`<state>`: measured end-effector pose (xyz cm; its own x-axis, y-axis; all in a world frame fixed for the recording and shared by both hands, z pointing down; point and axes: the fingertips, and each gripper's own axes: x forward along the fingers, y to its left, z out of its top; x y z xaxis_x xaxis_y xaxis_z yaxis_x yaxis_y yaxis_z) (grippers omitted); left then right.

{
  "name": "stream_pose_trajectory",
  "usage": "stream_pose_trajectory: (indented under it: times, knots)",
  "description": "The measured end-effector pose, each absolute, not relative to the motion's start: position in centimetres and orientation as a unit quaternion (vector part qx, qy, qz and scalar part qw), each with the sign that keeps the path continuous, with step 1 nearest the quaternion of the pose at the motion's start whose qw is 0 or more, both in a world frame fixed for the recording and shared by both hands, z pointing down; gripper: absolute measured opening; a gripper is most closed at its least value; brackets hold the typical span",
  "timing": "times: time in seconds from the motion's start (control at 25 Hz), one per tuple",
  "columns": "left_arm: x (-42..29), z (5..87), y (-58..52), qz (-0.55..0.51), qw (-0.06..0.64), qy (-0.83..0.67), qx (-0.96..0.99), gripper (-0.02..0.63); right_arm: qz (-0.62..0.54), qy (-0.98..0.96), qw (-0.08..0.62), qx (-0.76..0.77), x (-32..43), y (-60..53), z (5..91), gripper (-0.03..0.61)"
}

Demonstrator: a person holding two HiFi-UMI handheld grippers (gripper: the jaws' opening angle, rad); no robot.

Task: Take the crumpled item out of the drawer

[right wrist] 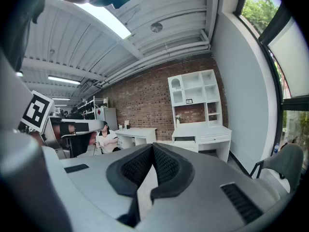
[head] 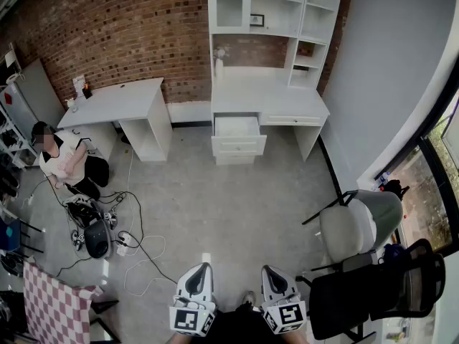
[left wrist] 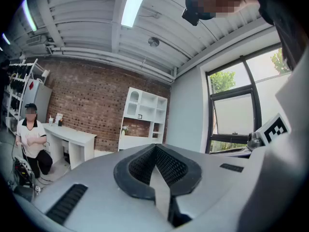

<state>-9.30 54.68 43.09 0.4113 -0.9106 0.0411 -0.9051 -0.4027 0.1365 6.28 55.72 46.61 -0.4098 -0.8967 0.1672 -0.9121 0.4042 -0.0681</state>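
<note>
Across the room, a white desk with a shelf hutch [head: 287, 95] stands against the brick wall, and its left drawer [head: 237, 127] is pulled open. The drawer's inside looks pale, and from this distance I cannot make out a crumpled item in it. My left gripper [head: 201, 269] and right gripper [head: 271, 271] are held low and close to the person's body, side by side, far from the desk. In the left gripper view, the left gripper [left wrist: 155, 147] has its jaws shut with nothing between them. In the right gripper view, the right gripper [right wrist: 153, 144] is shut and empty, and the desk [right wrist: 203, 129] shows ahead.
A person [head: 63, 160] crouches at the left beside a second white desk [head: 118, 102], with cables and equipment [head: 97, 231] on the floor. A grey chair [head: 358, 224] and a black chair [head: 380, 292] stand at the right. A checked cloth [head: 54, 310] lies at bottom left.
</note>
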Motion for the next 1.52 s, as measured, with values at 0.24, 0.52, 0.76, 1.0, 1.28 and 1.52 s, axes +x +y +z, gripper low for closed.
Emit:
stream_pose_trajectory:
  times: [0.24,0.52,0.76,1.0,1.28,1.52]
  knots:
    - [-7.9,43.4,54.8,-0.019,0.075,-0.541,0.837,0.025,0.072,-0.838,0.049,0.538,7.6,55.7,46.4,0.014]
    - [-5.1,43.4,53.7,-0.016,0.074,-0.544,0.836,0.025,0.075,-0.841,0.039,0.535,10.2,54.7,46.4,0.014]
    - [-2.7,44.0,52.2,-0.014,0.074,-0.555,0.829,0.025,0.080,-0.850,0.050,0.518,12.4,53.2,48.1,0.014]
    - [-1.8,45.6,47.2,-0.008,0.086,-0.555,0.827,0.025,0.086,-0.856,0.057,0.506,12.7,48.8,50.2,0.014]
    - [-2.3,48.5,32.8,-0.013,0.101,-0.560,0.822,0.025,0.092,-0.854,0.071,0.507,12.8,35.3,53.3,0.014]
    - [-3.5,47.2,18.5,-0.016,0.096,-0.526,0.845,0.025,0.083,-0.855,0.079,0.506,10.2,21.0,51.3,0.014]
